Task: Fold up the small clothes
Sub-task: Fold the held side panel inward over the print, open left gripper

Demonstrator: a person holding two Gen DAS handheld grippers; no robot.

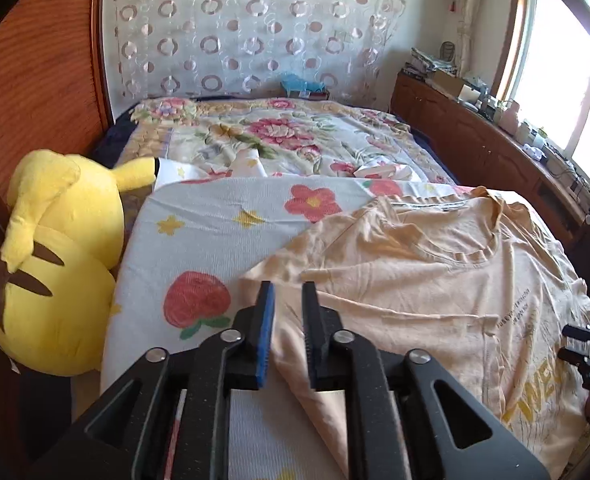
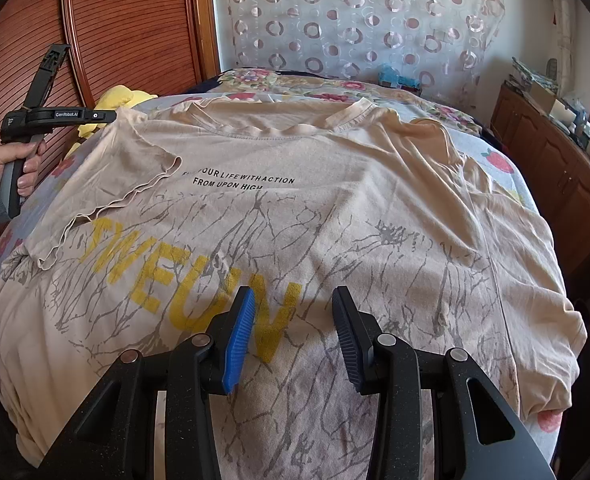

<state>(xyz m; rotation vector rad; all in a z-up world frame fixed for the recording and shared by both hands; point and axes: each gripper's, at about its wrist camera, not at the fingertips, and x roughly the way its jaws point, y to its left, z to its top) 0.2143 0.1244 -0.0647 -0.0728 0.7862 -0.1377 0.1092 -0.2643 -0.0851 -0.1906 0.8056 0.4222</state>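
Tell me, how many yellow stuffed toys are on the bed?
1. The yellow plush toy lies at the bed's left edge against the wooden headboard, beside the peach T-shirt. The right wrist view shows only a sliver of it; others may be hidden.

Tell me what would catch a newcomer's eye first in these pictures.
A peach T-shirt with yellow lettering and grey branch print lies spread across the bed, one sleeve flipped over its chest. A yellow plush toy sits at the bed's left edge against the wooden headboard. Both the left gripper and right gripper hover open over the shirt.
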